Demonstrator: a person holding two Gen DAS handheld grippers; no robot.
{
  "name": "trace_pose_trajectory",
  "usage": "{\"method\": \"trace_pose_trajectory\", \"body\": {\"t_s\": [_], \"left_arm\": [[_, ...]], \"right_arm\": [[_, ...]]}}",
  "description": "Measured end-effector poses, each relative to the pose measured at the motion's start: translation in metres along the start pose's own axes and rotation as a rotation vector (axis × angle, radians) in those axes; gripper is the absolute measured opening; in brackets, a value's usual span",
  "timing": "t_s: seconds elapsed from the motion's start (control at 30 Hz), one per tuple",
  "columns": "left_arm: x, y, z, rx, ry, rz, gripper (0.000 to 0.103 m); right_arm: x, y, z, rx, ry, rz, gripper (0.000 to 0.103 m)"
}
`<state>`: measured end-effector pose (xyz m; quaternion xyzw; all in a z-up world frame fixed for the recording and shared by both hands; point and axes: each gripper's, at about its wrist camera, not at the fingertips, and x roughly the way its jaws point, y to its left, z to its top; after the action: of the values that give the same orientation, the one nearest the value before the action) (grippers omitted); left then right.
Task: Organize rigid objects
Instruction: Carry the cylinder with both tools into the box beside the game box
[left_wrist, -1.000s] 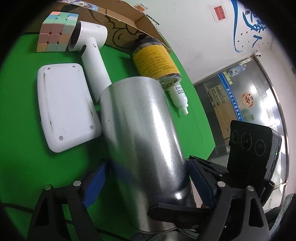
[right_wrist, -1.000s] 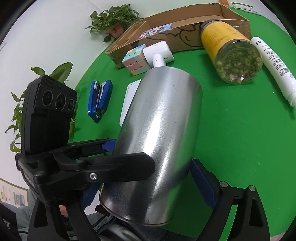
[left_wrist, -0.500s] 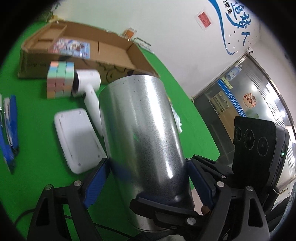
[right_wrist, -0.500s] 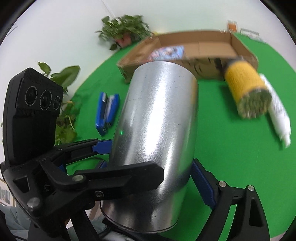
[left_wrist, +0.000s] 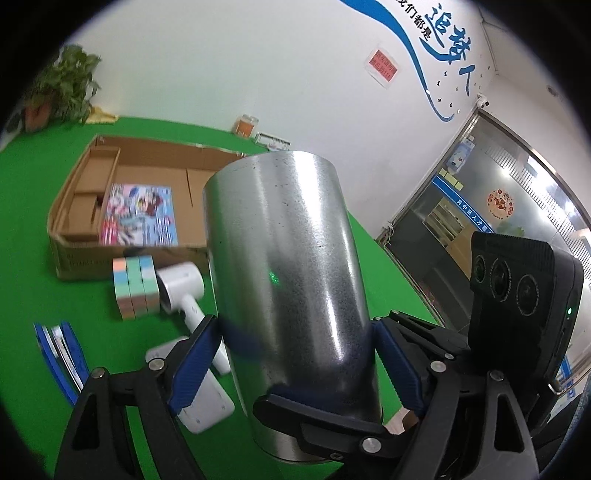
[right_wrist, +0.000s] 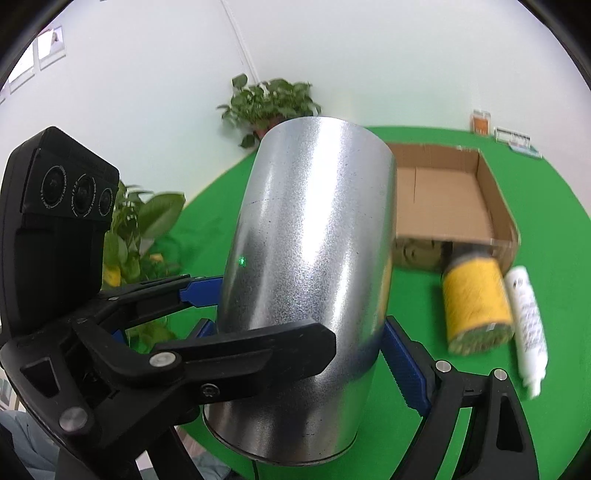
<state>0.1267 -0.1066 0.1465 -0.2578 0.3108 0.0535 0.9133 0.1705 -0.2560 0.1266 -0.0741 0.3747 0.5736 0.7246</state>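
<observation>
Both hand-held grippers hold the same thing: a tall metal cup (left_wrist: 284, 266), silver and a little speckled, which is lifted above the green desk (left_wrist: 22, 258) and tilts slightly. The left hand-held gripper (left_wrist: 295, 365) clamps its blue pads on the lower part of the cup, one pad on each side, and the right hand-held gripper (right_wrist: 303, 332) is also closed around the lower part of the cup, with its black finger crossing the front of the metal wall. A small green light spot sits on the side of the cup. Behind the cup, on the desk, stands an open cardboard box (left_wrist: 88, 177), and a colourful picture book (left_wrist: 138, 214) lies flat inside it, in the larger compartment. Just in front of the box a pastel puzzle cube (left_wrist: 135, 288) stands beside a white hair dryer (left_wrist: 183, 291), and they seem to touch each other. Nearer to the left hand-held gripper lies a flat white device (left_wrist: 201, 402), partly hidden behind the blue pad. A blue stapler (left_wrist: 61, 354) lies at the left edge of the desk, well apart from the cube. In the right wrist view, a jar with a yellow label (right_wrist: 476, 302) lies on its side in front of the box, and a white tube (right_wrist: 526, 325) lies just beside it. A potted plant (right_wrist: 269, 103) stands at the far edge of the desk, near the white wall.
</observation>
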Motion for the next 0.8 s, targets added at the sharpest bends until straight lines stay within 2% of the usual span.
{"method": "trace_pose_trajectory", "body": {"t_s": [0.23,0.4,0.53,0.7,0.8], "left_arm": [[0.006,0.001,0.051,0.071,-0.012,0.027,0.084],[0.026,0.012,0.108,0.076,0.004,0.063,0.084],[0.054,0.035,0.159,0.035,0.081,0.068,0.084],[0.092,0.062,0.182,-0.012,0.184,0.058,0.084],[0.112,0.080,0.185,-0.046,0.212,0.048,0.084]], "right_arm": [[0.003,-0.015,0.058,-0.010,-0.034,0.004,0.087],[0.029,-0.030,0.126,-0.016,0.020,0.005,0.087],[0.066,-0.061,0.182,0.031,0.105,0.022,0.086],[0.107,-0.089,0.205,0.076,0.178,0.013,0.086],[0.131,-0.106,0.208,0.107,0.209,0.027,0.086]]}}
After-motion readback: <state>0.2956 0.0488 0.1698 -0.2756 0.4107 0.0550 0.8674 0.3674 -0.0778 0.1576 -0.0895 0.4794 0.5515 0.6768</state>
